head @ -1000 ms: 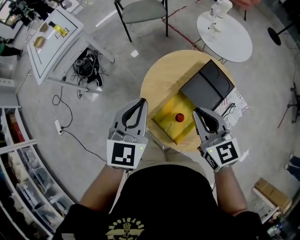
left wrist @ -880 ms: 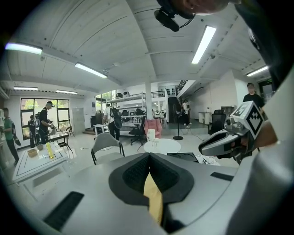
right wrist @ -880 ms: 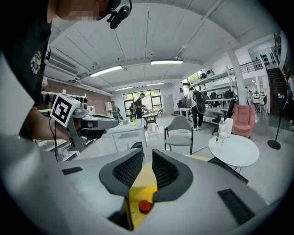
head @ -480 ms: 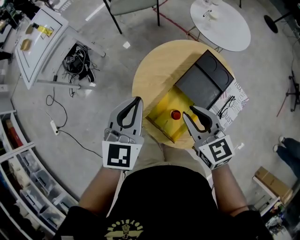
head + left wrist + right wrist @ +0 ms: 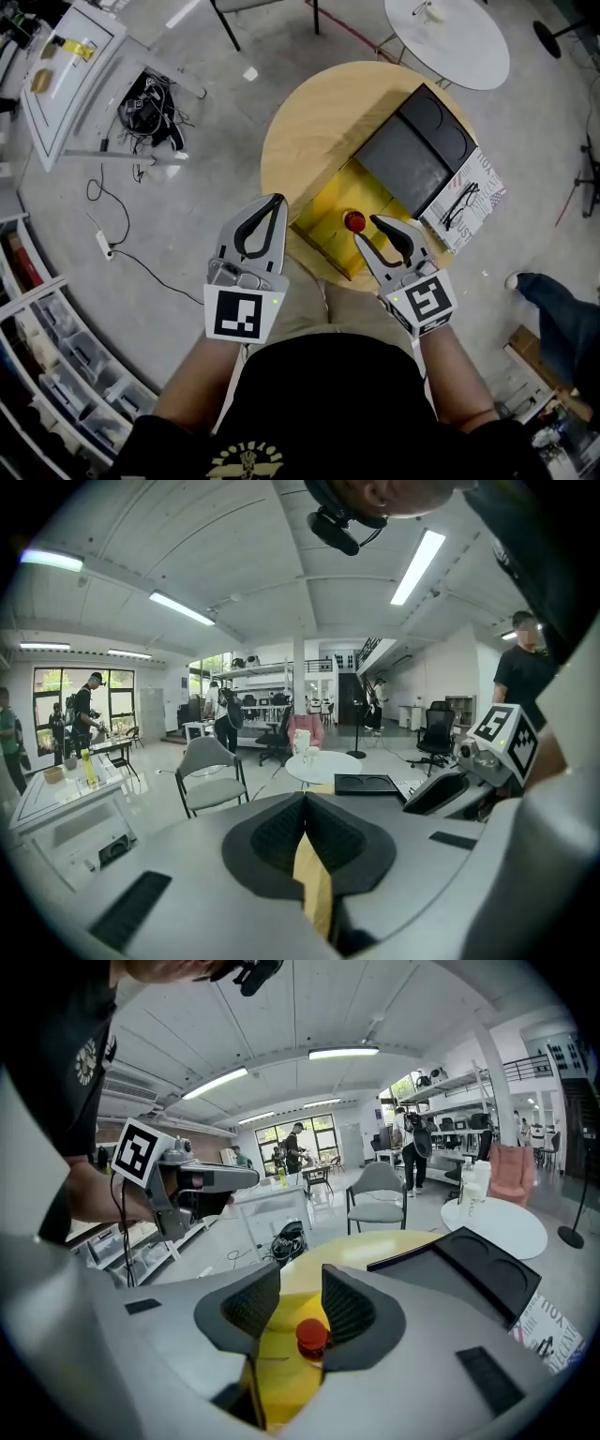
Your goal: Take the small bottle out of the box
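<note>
The round wooden table is carrying a yellow box whose near corner is reaching the rim closest to the person. Its black lid is lying open toward the far right rim, where a printed sheet is hanging over the edge. The small bottle, red-capped, is standing upright inside the box, near its right side. The right gripper is pointing down over the box's near right edge. Its jaws have just been opening and are standing wide, with the cap showing in the gap between them, not clamped. The left gripper is hovering off the table's near left rim, over bare floor, with its jaws pressed together on nothing. The tabletop's left half is lying bare, leaving free room beside the box.
</note>
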The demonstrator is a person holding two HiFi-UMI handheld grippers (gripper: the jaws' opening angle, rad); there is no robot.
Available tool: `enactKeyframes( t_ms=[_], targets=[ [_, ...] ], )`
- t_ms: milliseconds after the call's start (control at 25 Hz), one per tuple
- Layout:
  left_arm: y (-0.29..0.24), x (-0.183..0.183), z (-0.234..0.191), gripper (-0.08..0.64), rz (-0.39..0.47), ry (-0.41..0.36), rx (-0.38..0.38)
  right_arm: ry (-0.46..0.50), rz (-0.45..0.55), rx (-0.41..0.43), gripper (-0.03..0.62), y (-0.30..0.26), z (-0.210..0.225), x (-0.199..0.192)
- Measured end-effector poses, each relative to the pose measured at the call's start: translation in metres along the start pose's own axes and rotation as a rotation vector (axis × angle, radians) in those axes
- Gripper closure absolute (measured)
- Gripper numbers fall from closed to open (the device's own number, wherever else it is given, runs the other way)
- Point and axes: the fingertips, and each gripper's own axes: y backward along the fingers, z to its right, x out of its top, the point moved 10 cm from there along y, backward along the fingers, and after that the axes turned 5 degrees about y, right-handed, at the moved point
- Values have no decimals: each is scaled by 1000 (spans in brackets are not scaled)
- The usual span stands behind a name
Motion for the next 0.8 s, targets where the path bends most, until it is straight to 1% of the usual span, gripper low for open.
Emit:
enactKeyframes(
  t_ms=[120, 200, 360, 520, 680, 800],
  targets=[
    [1, -11, -2, 546, -16, 7, 9, 13, 3, -5, 426, -10, 0, -8],
    [1, -17, -4, 546, -26, 10, 10, 20, -16, -5, 416, -15, -2, -11],
    [6, -25, -8, 546, -42, 23, 15, 69, -43, -5, 410, -25, -6, -22],
    [8, -32, -12, 546, -55, 19, 9, 69, -66, -14, 408, -34, -8, -31],
    [10, -37, -14, 546, -69, 22, 2, 29, -83, -32, 409, -40, -8, -35],
    [12, -35, -16, 546, -74, 19, 2, 59, -89, -58, 408, -45, -11, -37]
  ],
)
